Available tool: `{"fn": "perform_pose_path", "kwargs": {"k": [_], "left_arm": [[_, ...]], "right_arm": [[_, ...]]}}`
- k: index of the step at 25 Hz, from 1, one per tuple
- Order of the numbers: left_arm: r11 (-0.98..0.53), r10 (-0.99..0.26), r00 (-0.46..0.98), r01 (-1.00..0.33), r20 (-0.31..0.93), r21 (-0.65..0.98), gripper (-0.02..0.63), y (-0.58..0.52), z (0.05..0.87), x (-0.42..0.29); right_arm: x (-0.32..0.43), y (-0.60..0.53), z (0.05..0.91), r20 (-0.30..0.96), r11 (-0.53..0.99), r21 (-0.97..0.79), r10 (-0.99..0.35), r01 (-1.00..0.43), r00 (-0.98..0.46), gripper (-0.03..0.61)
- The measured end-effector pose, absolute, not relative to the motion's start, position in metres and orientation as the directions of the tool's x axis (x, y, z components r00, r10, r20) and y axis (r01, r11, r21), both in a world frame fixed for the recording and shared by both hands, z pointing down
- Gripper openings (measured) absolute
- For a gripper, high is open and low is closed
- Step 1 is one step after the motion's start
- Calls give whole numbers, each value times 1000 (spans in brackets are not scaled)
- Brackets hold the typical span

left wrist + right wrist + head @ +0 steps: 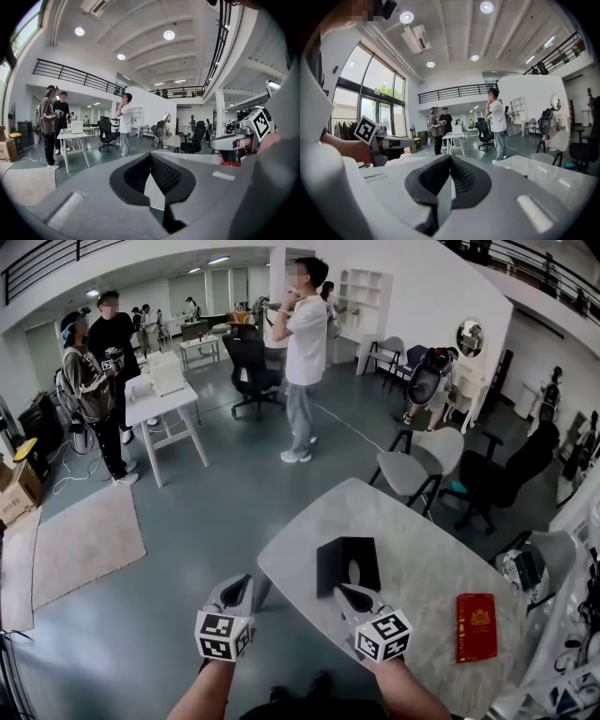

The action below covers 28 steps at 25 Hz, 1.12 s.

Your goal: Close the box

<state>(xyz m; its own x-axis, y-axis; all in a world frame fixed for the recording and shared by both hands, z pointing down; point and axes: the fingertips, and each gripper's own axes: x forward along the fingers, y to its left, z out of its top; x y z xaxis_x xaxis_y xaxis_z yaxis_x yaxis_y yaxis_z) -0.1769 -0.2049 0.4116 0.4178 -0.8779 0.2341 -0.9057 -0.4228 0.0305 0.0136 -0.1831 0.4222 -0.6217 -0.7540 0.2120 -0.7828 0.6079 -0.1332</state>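
Note:
A black box (347,563) lies on the pale table (422,549), near its front left edge, with a pale oval showing on it. I cannot tell how its lid stands. My right gripper (352,595) hangs just in front of the box's near edge, jaws shut with nothing between them (450,158). My left gripper (235,587) is held off the table's left side over the floor, shut and empty as well (150,157). Each gripper view looks out level across the room and shows the other gripper (239,139) (383,140), not the box.
A red booklet-like item (475,626) lies on the table's right part. Grey chairs (420,465) and a black chair (502,474) stand behind the table. A person in white (305,362) stands mid-room, two others (98,381) by a white desk (164,409). A rug (75,545) lies left.

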Motion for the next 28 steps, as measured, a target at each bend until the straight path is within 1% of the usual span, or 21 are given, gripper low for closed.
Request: {"fn": "perform_pose_path", "kwargs": {"k": [6,12,15,18,24,28], "left_arm": [[-424,-877,420,-905,233,34,11,-223,412,-138],[-450,-863,443,-892,244,29,11,-241,416,-130],[-469,-851,462,-882,247,34,11,-249,412,-143],[-477,-846,472,-878,246,43,11,-255,413,-161],[-508,-819,503,-859,277,61,11,-253,432,-201],[-527,-799,521,-847,300,69,11,-249,453,-210]], "right_arm": [[34,-200,430,215,635,-139,-729,-760,-649,3],[28,-215,434,238,640,-124,-723,-759,-648,3],[20,-224,434,257,616,-123,-738,-778,-625,3],[8,-230,435,284,608,-84,-745,-790,-604,3],[-12,-232,450,354,585,5,-759,-811,-546,5],[-9,-234,476,413,575,38,-754,-817,-511,6]]}}
